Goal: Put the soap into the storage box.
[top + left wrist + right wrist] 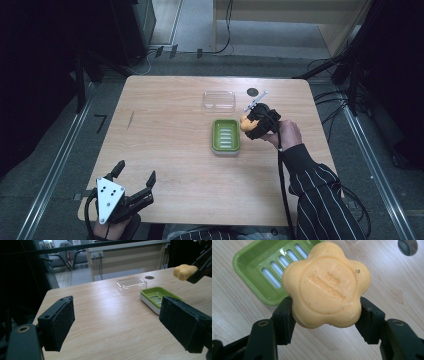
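Soap [326, 285] between right gripper [326, 315] jaws

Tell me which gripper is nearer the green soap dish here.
Right. The right gripper, holding the orange soap, hangs just beside the green soap dish on its right. The left gripper sits open near the table's front left corner, well away.

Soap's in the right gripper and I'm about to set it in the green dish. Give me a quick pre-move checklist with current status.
1. Right gripper shut on the soap, a jaw on each side: ok.
2. Green dish empty: ok.
3. Soap over the dish: not ok, it hangs off the dish's right edge.
4. Clear lid off, lying apart behind the dish: ok.
5. Left gripper open, at the near edge, out of the way: ok.
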Demonstrator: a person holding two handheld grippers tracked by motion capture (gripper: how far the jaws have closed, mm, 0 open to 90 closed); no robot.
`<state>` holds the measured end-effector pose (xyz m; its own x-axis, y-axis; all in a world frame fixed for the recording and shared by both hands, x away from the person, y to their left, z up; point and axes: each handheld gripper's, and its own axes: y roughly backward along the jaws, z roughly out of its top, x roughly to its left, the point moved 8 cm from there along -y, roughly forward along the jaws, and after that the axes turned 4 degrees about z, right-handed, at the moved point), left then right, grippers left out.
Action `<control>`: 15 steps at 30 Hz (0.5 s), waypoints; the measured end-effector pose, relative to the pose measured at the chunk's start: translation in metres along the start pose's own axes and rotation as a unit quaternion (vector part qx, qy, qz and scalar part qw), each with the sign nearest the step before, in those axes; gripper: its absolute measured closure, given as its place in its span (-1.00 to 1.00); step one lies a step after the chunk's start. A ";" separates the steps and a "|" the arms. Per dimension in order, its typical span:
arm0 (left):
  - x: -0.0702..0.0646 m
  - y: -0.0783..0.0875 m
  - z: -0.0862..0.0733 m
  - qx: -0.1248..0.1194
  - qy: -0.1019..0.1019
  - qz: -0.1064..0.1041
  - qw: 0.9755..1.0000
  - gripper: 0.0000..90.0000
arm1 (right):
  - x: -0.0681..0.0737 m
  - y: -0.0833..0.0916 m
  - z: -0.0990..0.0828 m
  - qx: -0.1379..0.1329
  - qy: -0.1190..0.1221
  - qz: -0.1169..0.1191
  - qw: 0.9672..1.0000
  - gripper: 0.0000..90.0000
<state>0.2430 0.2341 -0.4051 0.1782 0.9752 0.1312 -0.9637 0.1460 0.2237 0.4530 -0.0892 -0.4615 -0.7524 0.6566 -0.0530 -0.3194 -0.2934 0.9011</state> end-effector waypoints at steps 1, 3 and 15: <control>0.000 0.000 0.000 0.000 0.000 0.001 1.000 -0.70 | 0.001 0.000 0.001 0.000 0.001 0.000 1.000 -0.11; 0.001 0.001 0.000 0.000 0.001 0.002 1.000 -0.70 | 0.002 -0.002 0.004 -0.004 0.008 0.002 1.000 -0.11; 0.003 0.002 -0.001 0.001 0.002 0.005 1.000 -0.70 | 0.014 -0.011 0.018 -0.004 0.021 0.011 1.000 -0.11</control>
<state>0.2410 0.2372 -0.4051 0.1678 0.9773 0.1297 -0.9649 0.1358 0.2248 0.4564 -0.0647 -0.4643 -0.7834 0.6194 -0.0514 -0.3067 -0.3134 0.8987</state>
